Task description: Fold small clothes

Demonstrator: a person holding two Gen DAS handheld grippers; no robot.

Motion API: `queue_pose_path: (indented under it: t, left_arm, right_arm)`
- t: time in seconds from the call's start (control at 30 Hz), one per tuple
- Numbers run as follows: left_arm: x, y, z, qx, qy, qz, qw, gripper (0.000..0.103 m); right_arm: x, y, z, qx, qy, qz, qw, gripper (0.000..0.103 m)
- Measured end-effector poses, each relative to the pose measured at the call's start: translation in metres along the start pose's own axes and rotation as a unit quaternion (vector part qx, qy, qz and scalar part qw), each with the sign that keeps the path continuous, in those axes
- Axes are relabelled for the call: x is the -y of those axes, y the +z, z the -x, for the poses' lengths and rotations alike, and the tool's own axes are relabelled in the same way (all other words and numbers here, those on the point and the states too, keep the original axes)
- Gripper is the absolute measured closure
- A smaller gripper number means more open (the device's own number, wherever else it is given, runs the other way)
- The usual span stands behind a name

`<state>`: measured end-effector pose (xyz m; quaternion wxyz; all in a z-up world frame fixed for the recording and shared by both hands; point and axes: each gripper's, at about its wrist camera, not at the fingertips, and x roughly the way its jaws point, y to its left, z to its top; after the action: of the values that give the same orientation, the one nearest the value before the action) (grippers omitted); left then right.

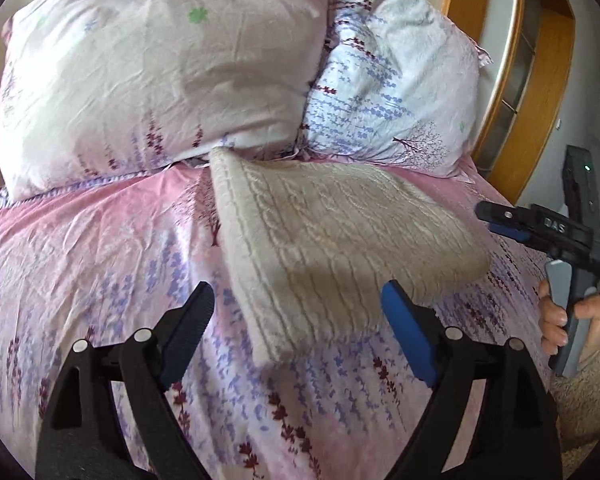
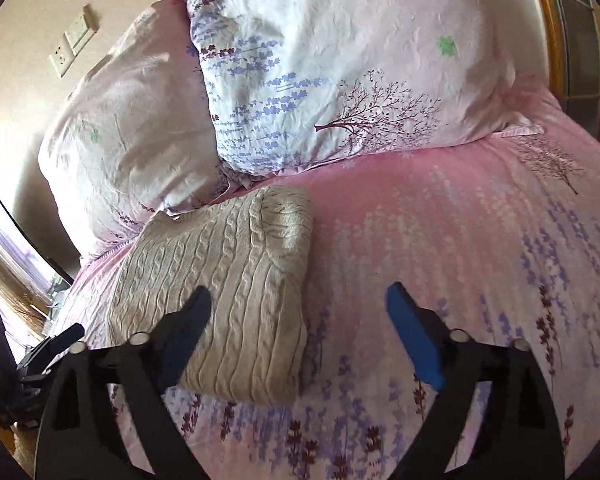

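Two grippers are in your hands, and both have their jaws spread wide with nothing between them.

In the left wrist view, your left gripper (image 1: 298,328) sits low in the middle of the frame. Its black finger is on the left and its blue finger is on the right. The folded cream cable-knit sweater (image 1: 336,248) lies flat in the middle of the frame, just past the jaws. The near corner of the sweater shows between the two fingers, but you cannot tell if they touch it. Your right gripper (image 1: 496,220) shows at the right edge of the frame, near the right side of the sweater. Your right hand (image 1: 568,316) holds its grey handle.

In the right wrist view, the right gripper fills the bottom of the frame. The sweater (image 2: 228,284) lies in the lower left part, and the black finger is in front of it. Your left gripper (image 2: 64,336) peeks in at the lower left edge.

The sweater rests on the pink flowered bed cover (image 1: 100,248). Its far end is close to two big pillows, a pale pink pillow (image 1: 156,72) at the upper left and a white pillow with purple flowers (image 1: 400,92) at the upper right. A wooden bed frame (image 1: 532,92) curves along the right edge.
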<state>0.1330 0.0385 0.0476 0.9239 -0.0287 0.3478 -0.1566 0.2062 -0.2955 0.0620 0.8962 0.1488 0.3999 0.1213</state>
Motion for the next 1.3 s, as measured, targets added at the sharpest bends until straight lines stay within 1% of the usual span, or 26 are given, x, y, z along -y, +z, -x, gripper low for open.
queue_pose_path:
  t: [0.07,0.1,0.13,0.2,0.27,0.33,0.4,0.5,0.63,0.73,0.83,1.3]
  left_arm:
    - [-0.003,-0.011,0.006,-0.002,0.012,0.014,0.9998,0.015]
    - [-0.004,-0.016,0.007,-0.006,0.028,0.020,0.9994,0.010]
    - [-0.003,-0.020,0.008,-0.010,0.045,0.023,0.9987,0.008]
    - [-0.001,-0.028,0.008,-0.015,0.066,0.021,0.9975,0.005]
    - [0.001,-0.033,0.005,-0.024,0.079,0.024,0.9963,0.003]
    - [0.003,-0.038,0.001,-0.034,0.082,0.024,0.9957,0.002]
    - [0.006,-0.042,-0.005,-0.046,0.098,0.020,0.9939,0.002]
    - [0.010,-0.047,-0.014,-0.063,0.124,0.010,0.9902,0.002]
    - [0.010,-0.053,-0.022,-0.079,0.129,0.010,0.9885,0.002]
    - [0.011,-0.056,-0.029,-0.100,0.141,0.006,0.9849,0.002]
    - [0.008,-0.057,-0.030,-0.102,0.136,0.010,0.9854,0.002]
    - [0.009,-0.056,-0.031,-0.103,0.132,0.007,0.9859,0.002]
  right_arm:
    - [-0.012,-0.012,0.014,0.022,-0.023,0.029,0.999,0.001]
    - [-0.020,-0.018,0.019,0.029,-0.041,0.045,0.998,0.001]
    - [-0.028,-0.025,0.022,0.032,-0.061,0.061,0.996,0.001]
    - [-0.039,-0.036,0.026,0.028,-0.078,0.084,0.993,0.001]
    - [-0.048,-0.046,0.024,0.010,-0.087,0.097,0.991,0.001]
    - [-0.053,-0.055,0.017,-0.012,-0.084,0.097,0.992,0.001]
    - [-0.053,-0.063,0.008,-0.035,-0.079,0.092,0.992,0.001]
    - [-0.055,-0.075,-0.003,-0.065,-0.096,0.094,0.989,0.001]
    - [-0.062,-0.085,-0.009,-0.079,-0.107,0.107,0.985,0.001]
    - [-0.064,-0.089,-0.014,-0.089,-0.112,0.117,0.983,0.001]
    - [-0.065,-0.092,-0.019,-0.105,-0.115,0.119,0.981,0.001]
    - [-0.067,-0.095,-0.018,-0.105,-0.116,0.125,0.980,0.001]
